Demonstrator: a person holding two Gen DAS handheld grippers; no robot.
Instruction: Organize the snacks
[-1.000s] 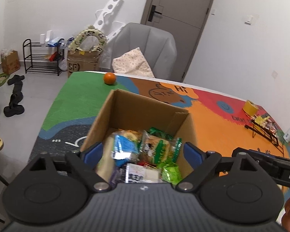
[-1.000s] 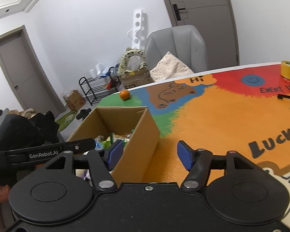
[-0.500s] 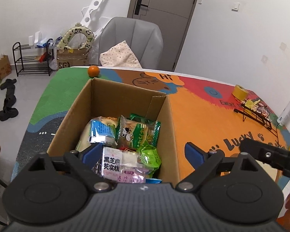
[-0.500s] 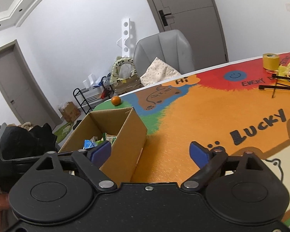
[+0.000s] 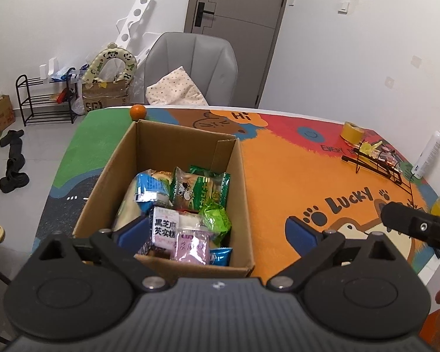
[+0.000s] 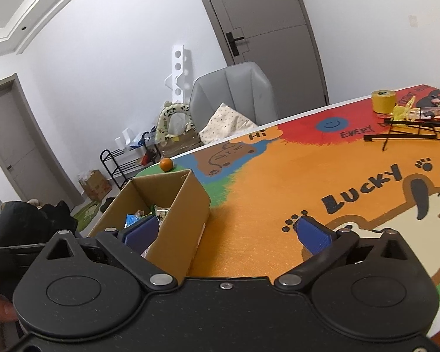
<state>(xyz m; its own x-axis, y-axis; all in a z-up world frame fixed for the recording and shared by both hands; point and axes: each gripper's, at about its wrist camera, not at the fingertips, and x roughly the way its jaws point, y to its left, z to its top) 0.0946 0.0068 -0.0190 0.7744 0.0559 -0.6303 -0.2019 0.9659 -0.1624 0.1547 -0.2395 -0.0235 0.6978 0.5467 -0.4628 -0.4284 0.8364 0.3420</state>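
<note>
The cardboard box (image 5: 173,193) sits on the bench (image 5: 278,176) well filled with snack packets (image 5: 187,205), so most of the sorting looks done. Both tools have just been opening: the left tool (image 5: 217,231) and the right tool (image 6: 231,234) gape wide with nothing between their pads. A few wrapped items remain in the black wire rack (image 5: 378,161) (contents too small to identify), well apart from the box.
</note>
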